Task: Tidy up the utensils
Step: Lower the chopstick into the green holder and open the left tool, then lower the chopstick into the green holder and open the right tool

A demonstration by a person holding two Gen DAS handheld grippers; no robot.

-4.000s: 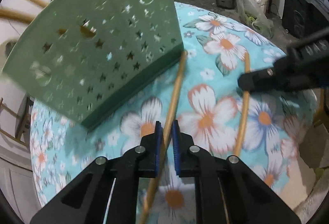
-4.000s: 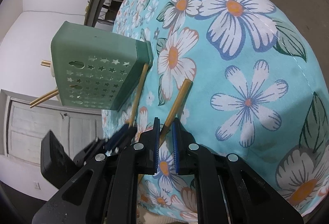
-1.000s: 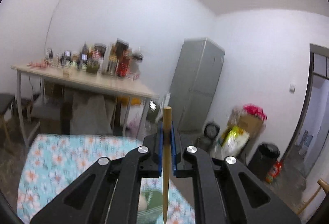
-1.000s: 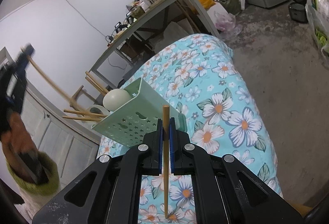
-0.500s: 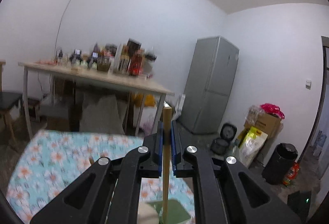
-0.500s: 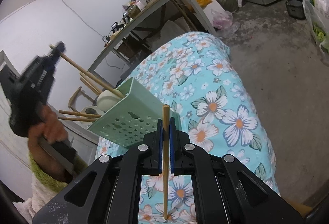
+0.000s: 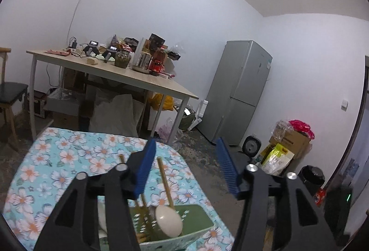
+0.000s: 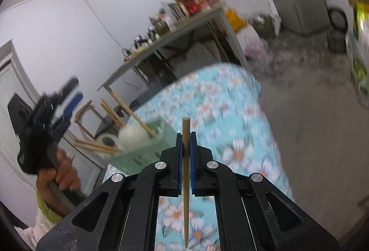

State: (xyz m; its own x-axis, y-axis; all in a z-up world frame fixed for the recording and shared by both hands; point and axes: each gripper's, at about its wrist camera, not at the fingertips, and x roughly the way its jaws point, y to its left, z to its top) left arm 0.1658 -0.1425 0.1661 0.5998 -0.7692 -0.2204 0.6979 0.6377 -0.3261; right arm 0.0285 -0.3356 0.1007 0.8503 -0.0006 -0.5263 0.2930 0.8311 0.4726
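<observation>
My left gripper [image 7: 186, 170] is open and empty, above the green utensil holder [image 7: 198, 228]. The holder stands on the floral cloth and holds several wooden chopsticks [image 7: 164, 178] and a white spoon [image 7: 168, 221]. My right gripper [image 8: 186, 142] is shut on a wooden chopstick [image 8: 185, 181], held upright, right of and nearer than the holder [image 8: 140, 154]. In the right wrist view the left gripper [image 8: 69, 101] shows open at the left, held by a hand, above the chopsticks [image 8: 115, 112] and spoon [image 8: 132, 135] in the holder.
The floral tablecloth [image 7: 60, 158] covers the work table. Behind stand a wooden table [image 7: 129, 75] crowded with jars and bottles, a grey fridge [image 7: 239, 91], a chair [image 7: 9, 94], boxes and bags [image 7: 288, 147] on the floor.
My left gripper has opened and let go of its chopstick, which now stands in the green holder. My right gripper has moved toward the holder, still holding its chopstick.
</observation>
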